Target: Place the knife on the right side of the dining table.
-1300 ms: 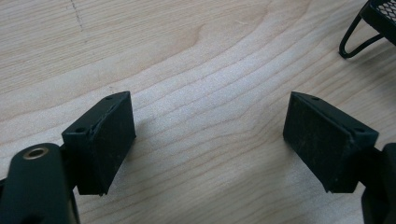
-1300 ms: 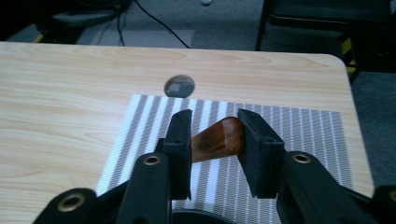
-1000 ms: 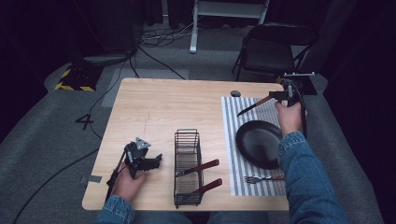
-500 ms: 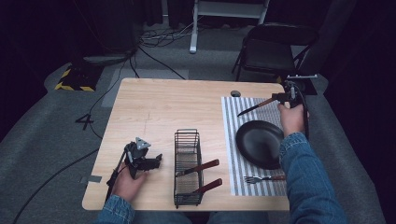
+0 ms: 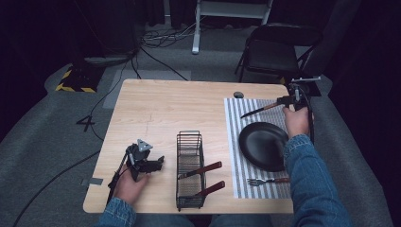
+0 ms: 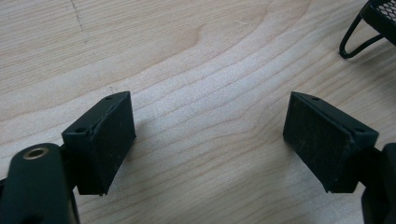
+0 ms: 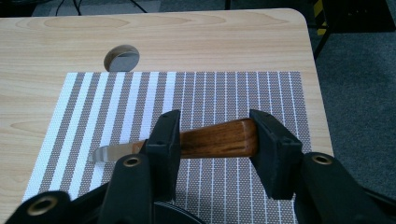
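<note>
Wooden-handled knife (image 7: 212,139) between right gripper (image 7: 215,140) jaws just opening, over striped placemat (image 7: 224,93)

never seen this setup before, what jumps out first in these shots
The right gripper sits over the striped mat at the table's far right, its jaws just opening around a wooden-handled knife. Nearer the person on that mat lies a black plate with a fork beside it. Mid-table stands a wire rack, and the left gripper rests open over bare wood.

Wire basket (image 5: 190,163), black plate (image 5: 263,145), fork (image 5: 265,180).
</note>
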Tool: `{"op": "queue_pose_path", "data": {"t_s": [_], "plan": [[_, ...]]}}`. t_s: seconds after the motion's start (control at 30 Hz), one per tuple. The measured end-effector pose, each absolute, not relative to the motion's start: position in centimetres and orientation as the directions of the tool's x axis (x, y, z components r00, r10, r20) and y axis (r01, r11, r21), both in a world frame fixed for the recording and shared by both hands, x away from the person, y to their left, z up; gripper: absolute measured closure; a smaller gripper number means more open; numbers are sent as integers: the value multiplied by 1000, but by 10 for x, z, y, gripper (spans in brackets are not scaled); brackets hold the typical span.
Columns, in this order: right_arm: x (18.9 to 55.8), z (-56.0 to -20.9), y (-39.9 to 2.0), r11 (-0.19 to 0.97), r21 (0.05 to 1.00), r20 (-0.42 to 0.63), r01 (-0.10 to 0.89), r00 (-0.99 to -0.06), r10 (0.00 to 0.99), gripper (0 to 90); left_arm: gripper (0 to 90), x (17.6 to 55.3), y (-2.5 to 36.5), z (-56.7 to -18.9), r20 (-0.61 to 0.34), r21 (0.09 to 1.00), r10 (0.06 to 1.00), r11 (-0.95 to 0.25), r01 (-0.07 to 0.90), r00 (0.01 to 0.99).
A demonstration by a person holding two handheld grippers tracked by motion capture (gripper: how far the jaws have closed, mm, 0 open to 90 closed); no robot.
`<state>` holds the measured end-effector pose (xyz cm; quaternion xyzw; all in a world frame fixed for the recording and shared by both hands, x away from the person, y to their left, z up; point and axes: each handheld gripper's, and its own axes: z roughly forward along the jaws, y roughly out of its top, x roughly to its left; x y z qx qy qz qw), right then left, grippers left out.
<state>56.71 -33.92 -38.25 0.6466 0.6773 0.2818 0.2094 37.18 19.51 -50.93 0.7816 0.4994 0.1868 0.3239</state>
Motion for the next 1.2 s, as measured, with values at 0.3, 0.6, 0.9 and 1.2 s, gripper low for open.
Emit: {"op": "queue_pose_path", "data": {"t_s": [0.3,0.6,0.9,1.2], "plan": [[574,-392,-348,-24,623,103,782,-52,993,517,170,372,195,-509,-32,693,902,-291,660,431],[580,-398,-353,-41,612,118,790,-40,992,499,170,372,195,-509,-33,693,902,-290,660,431],[583,-406,-356,-49,586,120,808,-26,992,469,170,372,195,-509,-33,693,902,-290,660,431],[584,-414,-364,-83,573,157,816,-9,988,461,170,372,195,-509,-33,693,902,-290,660,431]]}}
